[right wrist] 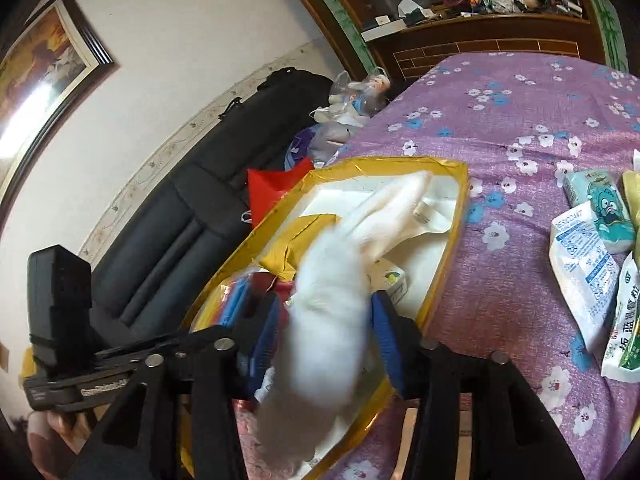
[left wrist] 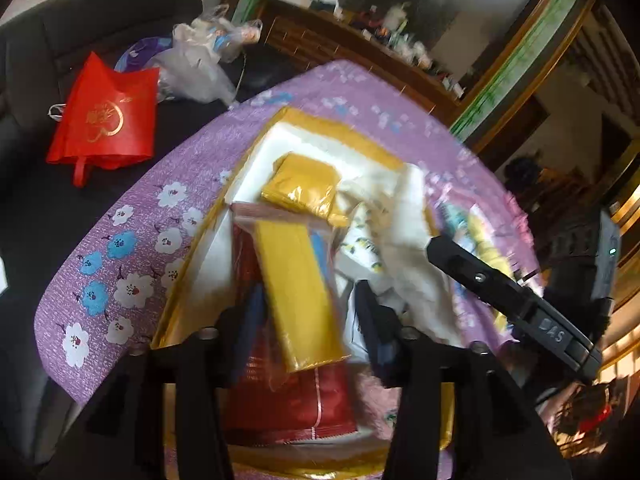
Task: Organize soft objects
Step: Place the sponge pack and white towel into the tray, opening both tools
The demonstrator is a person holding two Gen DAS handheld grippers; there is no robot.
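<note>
A gold-rimmed box (left wrist: 192,240) with a white lining sits on the purple flowered cloth (left wrist: 132,240); it also shows in the right wrist view (right wrist: 452,252). In it lie a gold packet (left wrist: 304,184), a red packet (left wrist: 296,404) and white soft items. My left gripper (left wrist: 308,312) is open around a yellow packet in clear wrap (left wrist: 300,292), which is blurred. My right gripper (right wrist: 324,332) is open around a blurred white fluffy cloth (right wrist: 328,312) over the box. The right gripper's body shows in the left wrist view (left wrist: 516,300).
A red bag (left wrist: 104,120) and plastic bags (left wrist: 200,64) lie on a dark sofa (left wrist: 60,32) beyond the table. Several packets, a desiccant pouch (right wrist: 584,264) and a teal pack (right wrist: 600,208), lie on the cloth at right. A wooden cabinet (right wrist: 480,44) stands behind.
</note>
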